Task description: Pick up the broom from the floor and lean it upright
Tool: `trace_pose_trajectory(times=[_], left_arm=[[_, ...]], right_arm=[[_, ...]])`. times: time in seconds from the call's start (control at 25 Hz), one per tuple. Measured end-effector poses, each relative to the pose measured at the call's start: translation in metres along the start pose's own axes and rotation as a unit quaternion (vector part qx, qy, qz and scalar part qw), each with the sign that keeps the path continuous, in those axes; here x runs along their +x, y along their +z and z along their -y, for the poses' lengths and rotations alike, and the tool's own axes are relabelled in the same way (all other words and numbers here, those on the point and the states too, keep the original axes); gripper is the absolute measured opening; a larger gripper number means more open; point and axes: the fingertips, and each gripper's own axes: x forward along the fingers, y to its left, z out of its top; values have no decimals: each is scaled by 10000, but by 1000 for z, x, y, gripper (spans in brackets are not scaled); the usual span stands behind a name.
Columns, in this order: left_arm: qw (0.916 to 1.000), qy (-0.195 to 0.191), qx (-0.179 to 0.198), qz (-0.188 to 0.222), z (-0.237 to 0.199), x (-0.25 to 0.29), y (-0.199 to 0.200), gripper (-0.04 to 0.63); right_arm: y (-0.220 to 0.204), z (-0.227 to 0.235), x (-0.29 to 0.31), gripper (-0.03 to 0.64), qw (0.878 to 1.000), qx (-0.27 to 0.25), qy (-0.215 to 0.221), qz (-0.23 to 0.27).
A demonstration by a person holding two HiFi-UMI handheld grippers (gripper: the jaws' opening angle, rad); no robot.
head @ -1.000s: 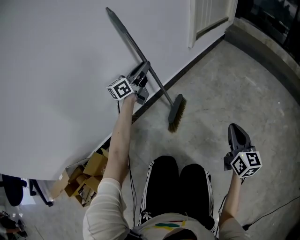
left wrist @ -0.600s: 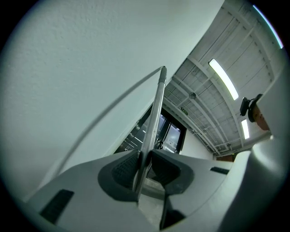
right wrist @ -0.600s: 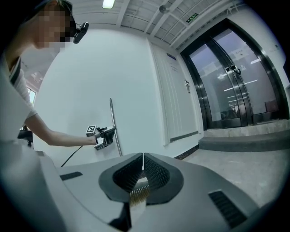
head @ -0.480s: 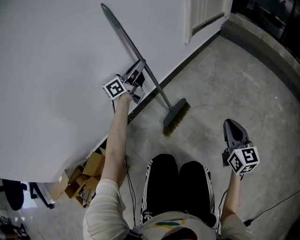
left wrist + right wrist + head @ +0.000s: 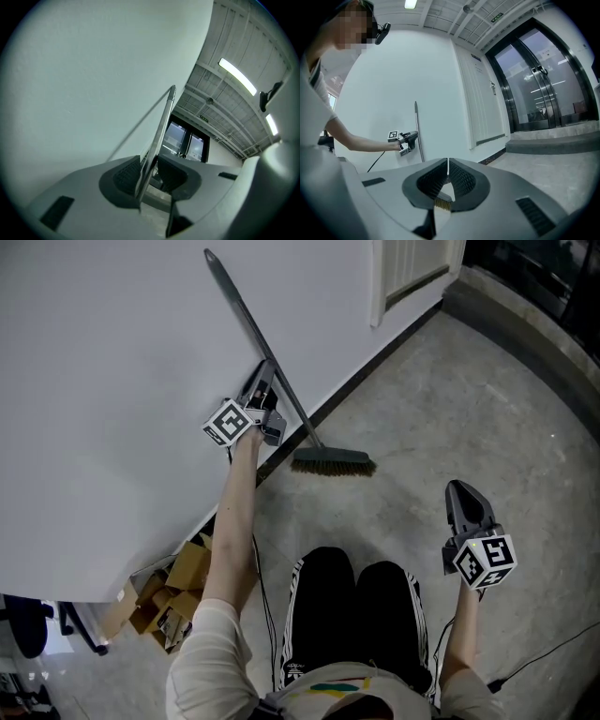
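In the head view, one broom [image 5: 240, 310] is seen leaning upright, its handle against the white wall [image 5: 112, 381] and its brush head on the grey floor [image 5: 450, 399], just beside the black skirting [image 5: 375, 376]. The left claw [image 5: 263, 381] is held at the handle, about halfway up. The right claw [image 5: 463, 495] is held well apart from the broom, above bare floor. A heap of cardboard boxes [image 5: 178, 587] is seen at the foot of the wall, beside the person's left arm, and one thin cable [image 5: 553, 657] lies on the floor at the lower right. Nothing is seen between the broom and either claw.

In the left gripper view, the left claw [image 5: 150, 171] has just been opening and is spread. The handle [image 5: 161, 131] runs up between the two pads, close against the left one and clear of the right one. Two strip lights [image 5: 236, 75] are counted on the ceiling, and a glass door [image 5: 185, 140] is seen beyond.

In the right gripper view, the right claw [image 5: 448, 164] is pressed together on nothing, with only a hairline slit left at its tips. The broom [image 5: 417, 131] is seen standing against the wall with the left claw [image 5: 410, 137] at it. A pair of glass doors [image 5: 539, 84] and one low step [image 5: 553, 140] are seen to the right.
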Motion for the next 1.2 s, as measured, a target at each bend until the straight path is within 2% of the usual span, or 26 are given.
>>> trace_pose_trajectory(times=[0.16, 0.4, 0.52, 0.6, 0.72, 0.76, 0.8, 0.84, 0.92, 1.0, 1.08, 1.2], left_arm=[[9989, 124, 431, 145, 8, 0, 12, 147], [9936, 459, 697, 766, 17, -21, 44, 147], [9905, 489, 733, 1058, 31, -35, 53, 147], [9892, 443, 861, 1104, 46, -42, 57, 146], [9859, 495, 1344, 864, 72, -47, 51, 144], [9833, 620, 1531, 762, 80, -51, 47, 121], [9796, 838, 1702, 665, 85, -55, 44, 69], [9746, 1132, 1847, 565, 89, -61, 40, 44], [9606, 1786, 2104, 341, 95, -75, 30, 44], [9443, 2273, 2375, 167, 108, -91, 17, 44], [9352, 2462, 2543, 68, 128, -106, 1, 44], [9315, 2412, 2708, -265, 150, -118, -39, 44]], right_arm=[[2, -7, 7, 18, 10000, -8, 71, 31], [9, -23, 14, 18, 9997, -20, 215, 112], [18, -27, 18, 18, 9995, -6, 253, 169], [26, -32, 26, 18, 9992, 24, 313, 230], [40, -42, 36, 18, 9987, 0, 410, 319], [45, -46, 40, 18, 9985, 4, 423, 352], [49, -50, 43, 18, 9984, 34, 421, 387], [53, -54, 47, 18, 9983, 96, 402, 423], [60, -60, 56, 18, 9978, 310, 328, 494], [64, -66, 64, 18, 9963, 584, 252, 571], [64, -75, 71, 18, 9944, 807, 261, 636], [56, -94, 81, 18, 9937, 862, 411, 589]])
